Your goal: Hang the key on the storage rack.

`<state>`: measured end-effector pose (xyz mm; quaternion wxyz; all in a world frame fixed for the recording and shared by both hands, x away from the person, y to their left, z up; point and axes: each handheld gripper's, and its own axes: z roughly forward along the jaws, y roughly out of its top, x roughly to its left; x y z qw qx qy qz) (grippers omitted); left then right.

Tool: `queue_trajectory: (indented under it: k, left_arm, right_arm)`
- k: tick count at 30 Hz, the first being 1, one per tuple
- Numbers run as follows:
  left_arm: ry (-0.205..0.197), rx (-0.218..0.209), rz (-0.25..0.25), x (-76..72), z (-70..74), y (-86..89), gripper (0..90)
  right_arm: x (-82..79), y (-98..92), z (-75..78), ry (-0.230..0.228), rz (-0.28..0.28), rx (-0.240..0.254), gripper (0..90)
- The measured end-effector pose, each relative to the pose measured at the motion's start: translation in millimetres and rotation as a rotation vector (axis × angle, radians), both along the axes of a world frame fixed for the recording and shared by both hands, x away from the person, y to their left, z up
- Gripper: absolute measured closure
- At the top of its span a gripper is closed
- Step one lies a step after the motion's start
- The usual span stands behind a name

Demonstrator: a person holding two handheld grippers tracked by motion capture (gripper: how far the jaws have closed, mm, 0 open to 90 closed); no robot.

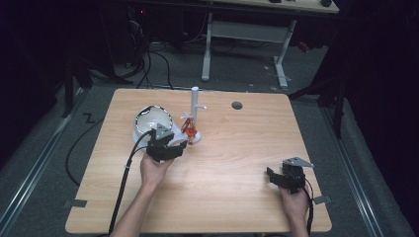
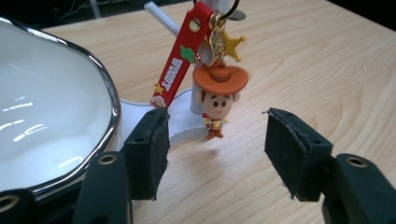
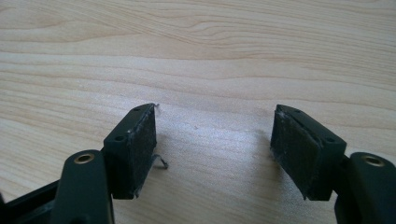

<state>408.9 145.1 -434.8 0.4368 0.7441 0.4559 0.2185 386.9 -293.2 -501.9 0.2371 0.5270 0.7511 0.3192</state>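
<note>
- You are hanging a cowboy keychain (image 2: 215,100) on the white peg stand (image 1: 194,106) near the table's (image 1: 237,163) far-left part; it is dangling free from a peg, so the hanging step looks done.
- Your left tool (image 2: 212,140) is standing wide with nothing between its pads, the figure just ahead of the gap, the white bowl (image 2: 42,112) alongside.
- Next you are likely drawing straight back, clear of the red strap (image 2: 180,58).
- Your right tool (image 3: 212,140) is resting wide and empty near the right front corner.

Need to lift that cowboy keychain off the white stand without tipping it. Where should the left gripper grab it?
Probably the red strap: flat, hanging slantwise clear of the post. Bring the open left gripper in level from the front, pads on its two faces. The cowboy figure is rounder and dangles.
</note>
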Motion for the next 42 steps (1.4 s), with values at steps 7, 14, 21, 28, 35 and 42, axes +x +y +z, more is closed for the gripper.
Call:
queue_trajectory:
  k: [7,14,21,28,35,42]
  left_arm:
    - [-0.034,-0.033,0.009,-14.9,9.0,12.2,37.2]
    - [-0.048,-0.063,0.047,-31.7,10.6,33.8,36.4]
    - [-0.059,-0.079,0.064,-41.5,13.3,44.4,35.8]
    - [-0.072,-0.085,0.082,-52.2,17.1,55.7,34.8]
    - [-0.076,-0.085,0.101,-62.5,15.4,65.7,34.2]
    - [-0.068,-0.089,0.12,-72.6,8.7,73.8,33.8]
  right_arm:
    - [0.0,0.0,0.0,0.0,0.0,0.0,31.9]
    - [0.0,0.1,0.0,0.0,0.0,0.0,31.9]
    - [0.0,0.2,0.0,0.0,-0.001,-0.001,31.8]
    - [-0.1,0.2,0.0,0.0,-0.001,0.0,31.9]
    - [-0.1,0.2,0.0,0.0,-0.002,0.0,31.8]
    - [-0.1,0.2,0.0,0.0,-0.002,0.0,31.9]
